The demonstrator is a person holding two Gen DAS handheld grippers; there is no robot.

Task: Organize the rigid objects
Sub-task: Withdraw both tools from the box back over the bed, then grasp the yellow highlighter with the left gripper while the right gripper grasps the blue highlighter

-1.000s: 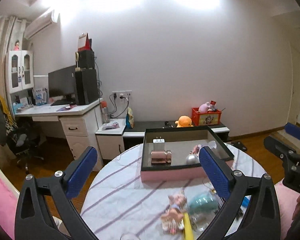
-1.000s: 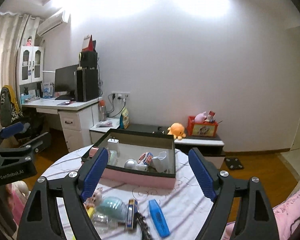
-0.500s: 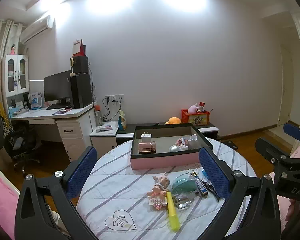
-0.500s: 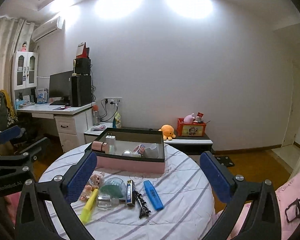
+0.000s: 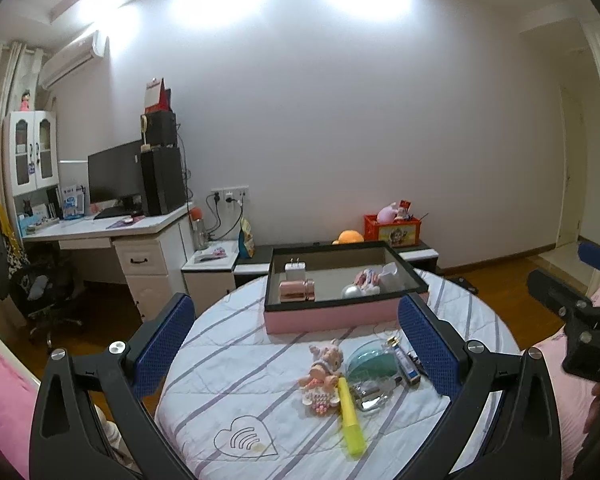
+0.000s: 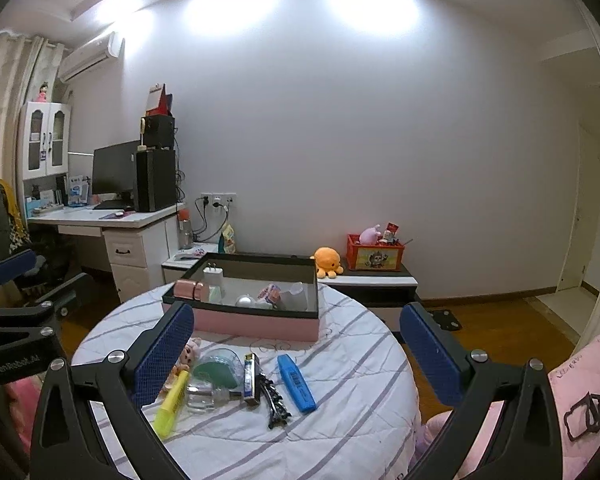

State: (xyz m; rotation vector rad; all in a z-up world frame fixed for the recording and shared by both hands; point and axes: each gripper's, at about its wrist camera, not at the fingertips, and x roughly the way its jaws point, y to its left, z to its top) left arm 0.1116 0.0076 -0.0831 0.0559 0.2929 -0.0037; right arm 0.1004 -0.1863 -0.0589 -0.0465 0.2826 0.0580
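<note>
In the lower middle of the right wrist view, I see the blue marker on the striped surface, its long axis running away from me, between my right tongs, wide and empty like my left tongs.

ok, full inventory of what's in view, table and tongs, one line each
table: 1, round, white striped cloth
box: 1, pink with black rim, far side of table
charger: 1, white, in box
rose-gold case: 1, in box
silver ball: 1, in box
doll: 1, pink, on cloth
yellow highlighter: 1, beside doll
blue highlighter: 1, on cloth
hair clip: 1, black
glass bottle: 1, clear
left tongs: open, empty
right tongs: open, empty
</note>
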